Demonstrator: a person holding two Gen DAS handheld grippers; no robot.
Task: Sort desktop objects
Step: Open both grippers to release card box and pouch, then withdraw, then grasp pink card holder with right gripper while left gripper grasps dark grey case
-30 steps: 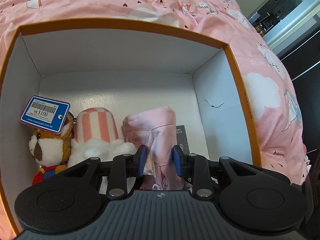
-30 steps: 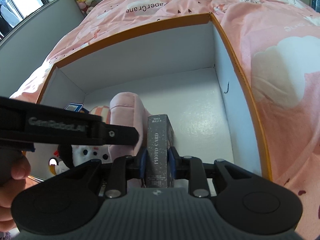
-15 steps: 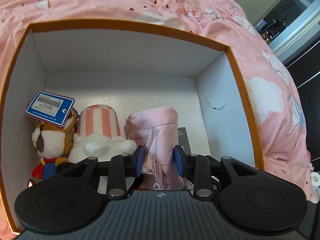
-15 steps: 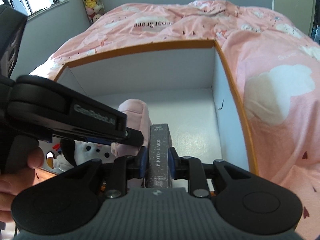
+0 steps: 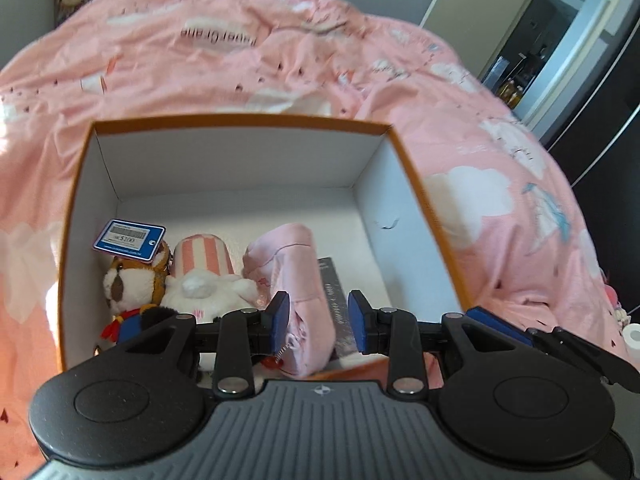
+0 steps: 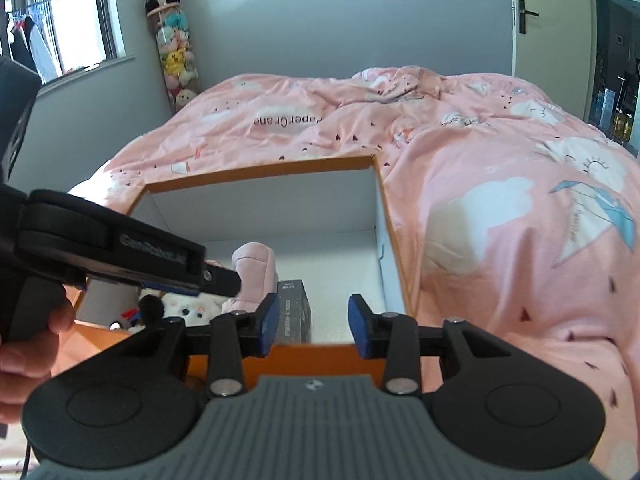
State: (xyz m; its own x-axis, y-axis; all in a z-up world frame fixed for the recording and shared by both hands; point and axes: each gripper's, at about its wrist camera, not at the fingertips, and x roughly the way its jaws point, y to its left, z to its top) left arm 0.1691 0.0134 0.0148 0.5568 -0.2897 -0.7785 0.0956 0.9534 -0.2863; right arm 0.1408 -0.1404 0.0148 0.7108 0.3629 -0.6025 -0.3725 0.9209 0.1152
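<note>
1. Your orange box [image 5: 404, 152] with white inner walls sits on the bed, on the pink duvet [image 5: 280, 60], and the sorted things stand in a row along its near side.
2. The dark photo card box [image 6: 294, 312] stands upright on the box floor, at the right end of that row, touching or just beside the pink pouch [image 5: 292, 280].
3. Left of the pouch you have the striped white plush [image 5: 204, 276], then the small fox plush [image 5: 128, 284] against the left wall, with a blue price tag [image 5: 130, 238] above its head.
4. Your right gripper [image 6: 313, 320] hangs at the near rim of the box with its jaws apart and nothing between them; the card box stands free just behind its left blue pad [image 6: 267, 320].
5. Your left gripper [image 5: 319, 322] is also spread wide; the pouch and the card box show in the gap, and neither pad presses on them.
6. In the right wrist view your left hand [image 6: 28, 344] grips the left tool's handle, over the box's left side.
7. Beyond the bed stand a tall tube of plush toys [image 6: 174, 44] in the corner, a window [image 6: 52, 16] and a door [image 6: 548, 20].
</note>
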